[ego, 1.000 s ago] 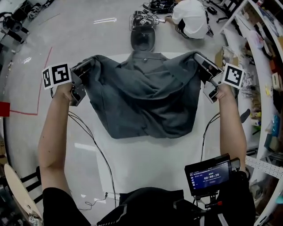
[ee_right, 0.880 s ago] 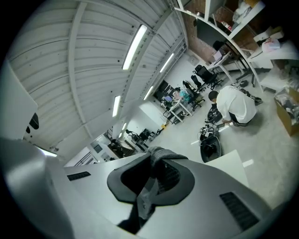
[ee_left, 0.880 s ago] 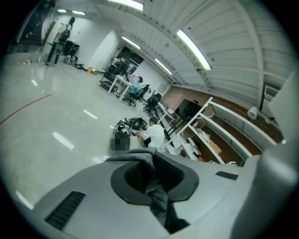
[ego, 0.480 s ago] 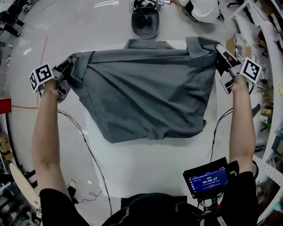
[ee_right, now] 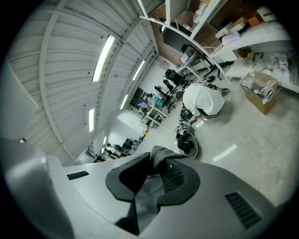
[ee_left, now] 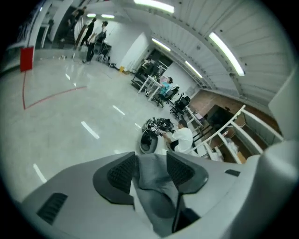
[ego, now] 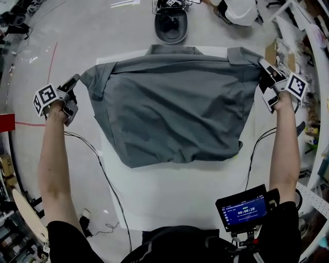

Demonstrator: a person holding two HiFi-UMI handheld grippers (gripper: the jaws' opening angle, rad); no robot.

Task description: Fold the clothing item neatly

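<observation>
A grey short-sleeved shirt [ego: 175,113] lies spread on the white table [ego: 175,195], collar at the far edge and hem toward me. My left gripper [ego: 73,82] is at the shirt's left sleeve. Its jaws have just been opening, and in the left gripper view [ee_left: 152,163] the sleeve cloth [ee_left: 154,179] lies loose between the parted pads. At the right sleeve, my right gripper [ego: 264,69] is shut on the cloth. The right gripper view [ee_right: 156,170] shows a fold of grey fabric [ee_right: 161,154] pinched between its pads.
A dark round bin [ego: 170,25] stands on the floor beyond the table, and a person in white [ego: 239,10] crouches near it. Shelves [ego: 313,51] line the right side. A small screen [ego: 244,210] hangs at my chest; cables [ego: 103,169] trail off the table's left edge.
Both grippers moved outward and down, pulling the bunched, lifted shirt out flat on the table. The left jaws have parted at the sleeve.
</observation>
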